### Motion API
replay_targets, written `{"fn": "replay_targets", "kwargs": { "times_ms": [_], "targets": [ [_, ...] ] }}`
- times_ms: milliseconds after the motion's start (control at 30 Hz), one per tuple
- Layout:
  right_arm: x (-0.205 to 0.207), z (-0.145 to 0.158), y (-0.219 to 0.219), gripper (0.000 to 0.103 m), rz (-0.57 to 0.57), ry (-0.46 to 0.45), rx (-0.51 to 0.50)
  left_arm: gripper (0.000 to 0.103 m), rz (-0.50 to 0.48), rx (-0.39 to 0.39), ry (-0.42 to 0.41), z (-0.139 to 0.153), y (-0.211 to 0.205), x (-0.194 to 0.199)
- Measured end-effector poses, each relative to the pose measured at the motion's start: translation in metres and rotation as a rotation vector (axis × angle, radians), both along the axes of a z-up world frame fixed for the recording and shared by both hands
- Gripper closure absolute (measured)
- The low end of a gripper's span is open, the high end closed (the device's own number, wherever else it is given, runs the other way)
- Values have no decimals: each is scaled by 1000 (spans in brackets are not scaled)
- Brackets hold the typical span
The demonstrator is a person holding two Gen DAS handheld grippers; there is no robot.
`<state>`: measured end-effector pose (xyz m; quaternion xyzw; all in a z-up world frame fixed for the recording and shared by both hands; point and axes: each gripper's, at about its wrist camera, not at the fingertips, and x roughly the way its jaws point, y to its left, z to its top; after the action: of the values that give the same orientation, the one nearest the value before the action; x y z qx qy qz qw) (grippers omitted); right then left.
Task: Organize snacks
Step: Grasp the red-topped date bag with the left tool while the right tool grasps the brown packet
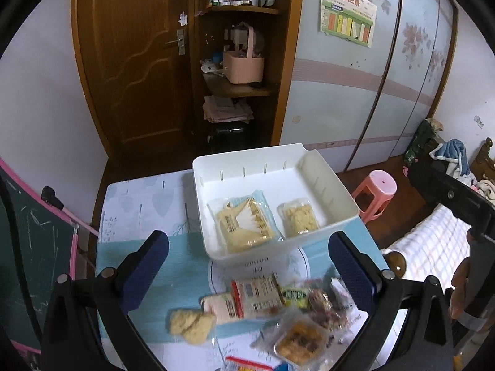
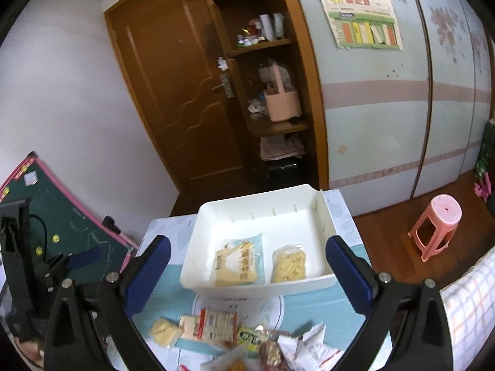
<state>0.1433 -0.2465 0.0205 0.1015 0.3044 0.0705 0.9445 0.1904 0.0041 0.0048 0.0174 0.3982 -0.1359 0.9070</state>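
Observation:
A white plastic bin (image 1: 337, 191) (image 2: 198, 266) stands on the small table and holds two snack packets: a large pale-blue and yellow one (image 1: 244, 222) (image 2: 238, 262) and a small clear one with yellow pieces (image 1: 298, 221) (image 2: 289, 262). A pile of loose snack packets (image 1: 263, 303) (image 2: 216, 327) lies on the table in front of the bin. My left gripper (image 1: 247, 266) is open and empty above the pile. My right gripper (image 2: 247, 275) is open and empty, hovering over the bin's front wall and the pile.
The table has a blue-and-white cloth (image 1: 133, 210) (image 2: 349, 306). A green chalkboard (image 1: 34, 247) (image 2: 68, 222) leans at the left. A pink stool (image 1: 376, 191) (image 2: 436, 225) stands on the floor at the right. A checked bed cover (image 1: 433, 247) lies at the right. A wooden door and shelves stand behind.

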Motion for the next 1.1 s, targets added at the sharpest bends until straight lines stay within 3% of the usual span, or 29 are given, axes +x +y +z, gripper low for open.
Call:
{"fn": "replay_targets", "kwargs": {
  "times_ms": [267, 500, 700, 867, 1100],
  "targets": [
    [-55, 17, 9, 2, 60, -41, -54, 0, 41, -28, 15, 10, 26, -41],
    [-99, -5, 6, 2, 102, 0, -81, 0, 50, -47, 62, -21, 45, -75],
    [-132, -53, 6, 2, 110, 59, -171, 0, -32, -21, 93, -76, 37, -114],
    [-148, -111, 12, 2, 138, 141, -280, 0, -83, 19, 162, -132, 25, -139],
    [-165, -189, 0, 5, 155, 309, -296, 0, -97, 85, 230, -190, 16, -155]
  ]
}}
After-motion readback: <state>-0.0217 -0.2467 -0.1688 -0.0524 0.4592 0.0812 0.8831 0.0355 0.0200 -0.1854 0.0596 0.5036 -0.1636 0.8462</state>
